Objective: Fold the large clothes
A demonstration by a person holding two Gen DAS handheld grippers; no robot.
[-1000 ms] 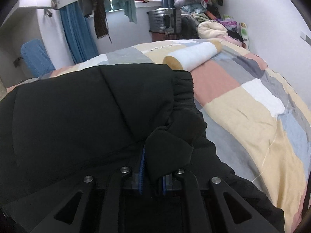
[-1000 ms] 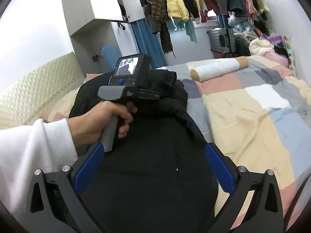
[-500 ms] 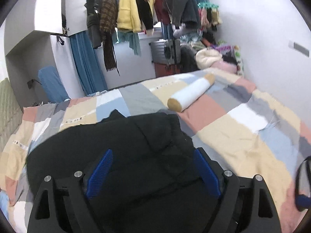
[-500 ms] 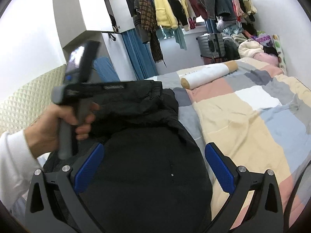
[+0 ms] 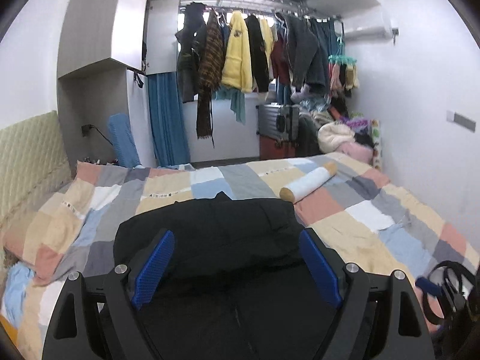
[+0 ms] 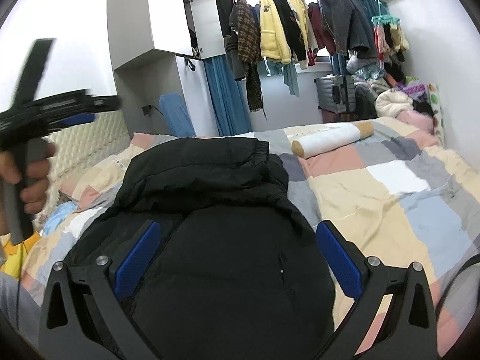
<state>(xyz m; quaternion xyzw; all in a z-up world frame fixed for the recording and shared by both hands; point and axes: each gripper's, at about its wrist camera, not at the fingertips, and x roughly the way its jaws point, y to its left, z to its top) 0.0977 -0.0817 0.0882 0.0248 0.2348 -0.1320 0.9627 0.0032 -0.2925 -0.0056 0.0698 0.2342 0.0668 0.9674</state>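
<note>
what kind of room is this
Most likely a small bedroom at home: a bed under a patchwork quilt with a padded headboard, clothes hanging from an overhead rack, and a black jacket laid out for folding.

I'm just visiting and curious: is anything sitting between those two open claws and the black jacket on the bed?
Nothing visible. The black puffer jacket lies on the patchwork quilt right ahead of the open right gripper and the open left gripper. The white bolster pillow lies off to the side, clear of both.
</note>
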